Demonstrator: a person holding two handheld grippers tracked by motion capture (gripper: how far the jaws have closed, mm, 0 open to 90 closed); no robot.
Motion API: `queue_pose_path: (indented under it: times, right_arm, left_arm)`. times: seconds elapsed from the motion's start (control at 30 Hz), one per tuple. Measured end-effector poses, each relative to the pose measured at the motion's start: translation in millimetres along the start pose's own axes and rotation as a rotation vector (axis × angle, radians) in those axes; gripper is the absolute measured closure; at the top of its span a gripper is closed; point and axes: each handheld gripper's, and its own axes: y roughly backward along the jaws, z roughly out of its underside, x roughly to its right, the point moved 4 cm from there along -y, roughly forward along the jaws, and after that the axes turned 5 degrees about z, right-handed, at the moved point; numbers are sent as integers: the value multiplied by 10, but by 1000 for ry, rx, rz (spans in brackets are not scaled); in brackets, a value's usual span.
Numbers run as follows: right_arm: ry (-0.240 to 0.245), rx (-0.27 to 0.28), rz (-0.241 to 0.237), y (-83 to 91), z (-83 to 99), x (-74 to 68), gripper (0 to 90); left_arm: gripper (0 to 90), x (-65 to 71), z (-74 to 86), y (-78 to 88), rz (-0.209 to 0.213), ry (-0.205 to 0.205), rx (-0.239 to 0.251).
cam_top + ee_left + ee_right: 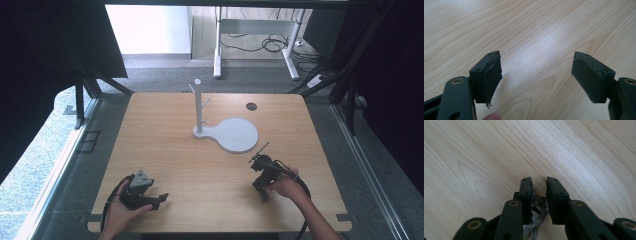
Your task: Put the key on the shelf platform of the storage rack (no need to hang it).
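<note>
Keys (537, 216) between right gripper (539, 185) jaws, tabletop

I see a table (474, 157) of pale wood grain, smooth with a soft sheen. My right gripper (539, 185) looks matt black plastic, its pads rough-edged, around shiny metal keys (539, 216). The stand (227, 131) looks matt white.
</note>
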Motion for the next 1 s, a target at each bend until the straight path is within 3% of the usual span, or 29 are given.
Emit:
queue_pose_path:
  times: [0.33, 0.63, 1.0]
  right_arm:
    - [6, -22, -19, 4, 1, -13, 882]
    - [19, -65, -26, 20, 21, -10, 896]
    - [18, -54, -33, 169, 21, 32, 899]
  left_arm:
    - [244, -5, 4, -7, -3, -1, -5]
    - [244, -9, 4, 1, -4, 3, -2]
    - [244, -12, 3, 5, -3, 2, 2]
